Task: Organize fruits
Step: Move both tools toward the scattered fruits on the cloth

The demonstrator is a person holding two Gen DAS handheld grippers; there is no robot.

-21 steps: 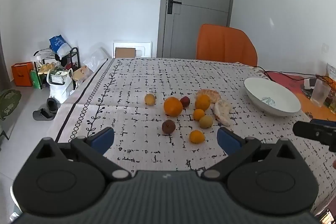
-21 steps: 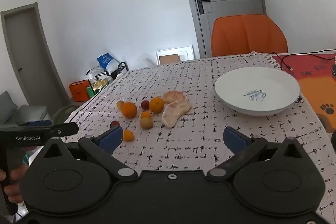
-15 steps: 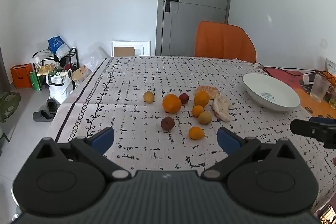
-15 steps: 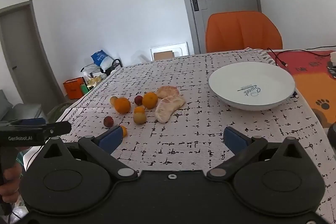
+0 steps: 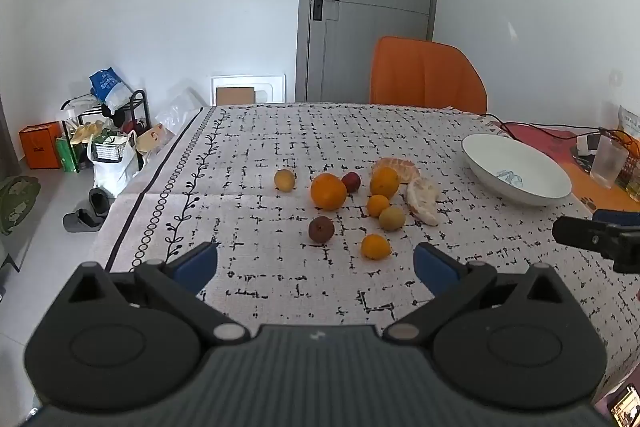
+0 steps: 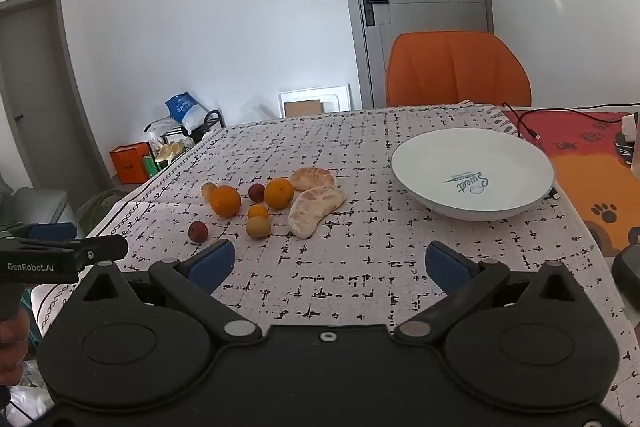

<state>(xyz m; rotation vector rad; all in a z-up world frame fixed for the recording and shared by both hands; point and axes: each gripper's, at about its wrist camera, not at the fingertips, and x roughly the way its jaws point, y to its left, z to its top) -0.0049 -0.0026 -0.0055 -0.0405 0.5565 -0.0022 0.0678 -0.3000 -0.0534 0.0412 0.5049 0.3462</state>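
Note:
Several fruits lie in a cluster mid-table: a large orange [image 5: 328, 191] [image 6: 225, 201], a second orange [image 5: 384, 182] [image 6: 279, 192], small yellow and orange fruits, a dark plum [image 5: 321, 229] [image 6: 198, 231], and peeled citrus pieces [image 5: 422, 199] [image 6: 315, 208]. A white bowl [image 5: 516, 169] [image 6: 472, 173] stands empty to the right. My left gripper [image 5: 315, 263] is open and empty, short of the fruits. My right gripper [image 6: 329, 263] is open and empty, short of the bowl and fruits.
The table carries a patterned cloth [image 5: 280, 147]. An orange chair [image 5: 426, 77] stands at the far edge. Cables and a glass [image 5: 608, 165] sit on an orange mat at the right. Bags and a rack [image 5: 108, 131] crowd the floor at left.
Both views have shifted slightly; the fruits and bowl sit a little lower and nearer in frame. Both grippers stay open and nothing on the table has moved.

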